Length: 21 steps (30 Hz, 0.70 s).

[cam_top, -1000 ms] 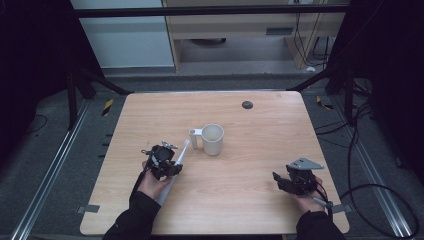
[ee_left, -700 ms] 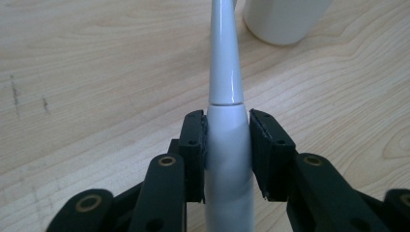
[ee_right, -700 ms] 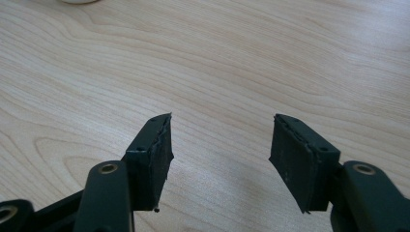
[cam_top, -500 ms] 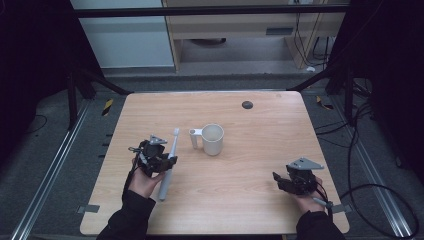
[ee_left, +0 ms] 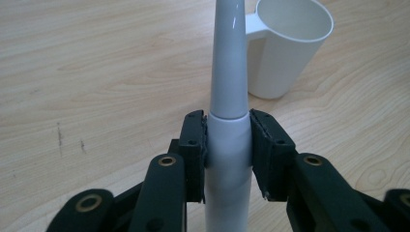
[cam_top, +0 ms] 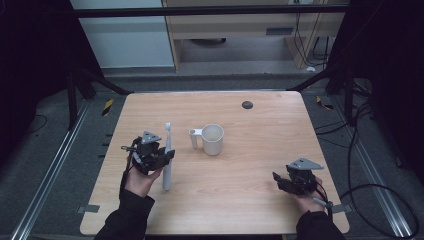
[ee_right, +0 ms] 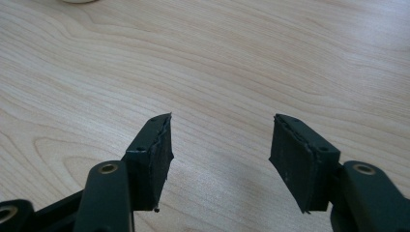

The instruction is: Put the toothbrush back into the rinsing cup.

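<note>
Wooden table (cam_top: 260,185), gripped toothbrush (ee_left: 227,72) (upright)

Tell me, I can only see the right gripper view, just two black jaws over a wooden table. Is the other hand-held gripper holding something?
Observer: Yes. The left hand-held gripper is clamped on a white plastic electric toothbrush handle.
Operator: Is it lying flat?
Observer: No, in the high view its slim end points away from the person, and the thick end sticks out below the gripper.
Operator: Is there anything to put it in?
Observer: A white plastic cup with a side handle stands upright near the middle of the light wooden table, just right of the toothbrush.
Operator: And my gripper?
Observer: The right hand-held gripper is open with nothing between its jaws, near the table's front right corner.
</note>
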Tool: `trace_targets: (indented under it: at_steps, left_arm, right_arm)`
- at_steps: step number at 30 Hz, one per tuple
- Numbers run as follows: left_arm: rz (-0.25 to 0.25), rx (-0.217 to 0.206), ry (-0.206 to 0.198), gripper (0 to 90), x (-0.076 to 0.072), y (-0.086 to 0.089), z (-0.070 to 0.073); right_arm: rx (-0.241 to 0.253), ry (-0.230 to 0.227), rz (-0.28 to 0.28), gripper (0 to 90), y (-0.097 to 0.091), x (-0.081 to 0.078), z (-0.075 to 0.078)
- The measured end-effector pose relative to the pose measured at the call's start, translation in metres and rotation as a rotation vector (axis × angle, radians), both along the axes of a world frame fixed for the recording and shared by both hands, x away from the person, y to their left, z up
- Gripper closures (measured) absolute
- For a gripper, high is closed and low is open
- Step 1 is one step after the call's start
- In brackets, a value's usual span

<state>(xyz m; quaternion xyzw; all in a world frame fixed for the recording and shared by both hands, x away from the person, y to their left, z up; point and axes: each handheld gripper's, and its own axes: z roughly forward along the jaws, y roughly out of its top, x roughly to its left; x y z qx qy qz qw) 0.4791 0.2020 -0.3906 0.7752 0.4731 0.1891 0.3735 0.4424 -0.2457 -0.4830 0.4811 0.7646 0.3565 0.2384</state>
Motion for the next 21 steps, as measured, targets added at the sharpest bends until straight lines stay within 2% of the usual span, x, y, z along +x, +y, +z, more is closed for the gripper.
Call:
trace_targets:
  at_steps: [5,11,18,21]
  left_arm:
    - [0.012,-0.026,-0.040,67.2,0.001,0.003,0.006]
    - [0.032,-0.053,-0.105,67.2,0.006,0.005,0.019]
    - [0.048,-0.101,-0.160,67.2,0.016,0.006,0.034]
    - [0.044,-0.114,-0.169,67.2,0.021,0.005,0.037]
  right_arm:
    - [0.002,-0.010,-0.001,40.2,-0.001,0.000,0.000]
    - [0.001,-0.016,-0.002,40.1,-0.002,0.000,-0.001]
    - [-0.001,-0.020,-0.005,39.7,-0.002,0.001,-0.002]
    - [-0.003,-0.025,-0.007,39.3,-0.002,0.000,-0.002]
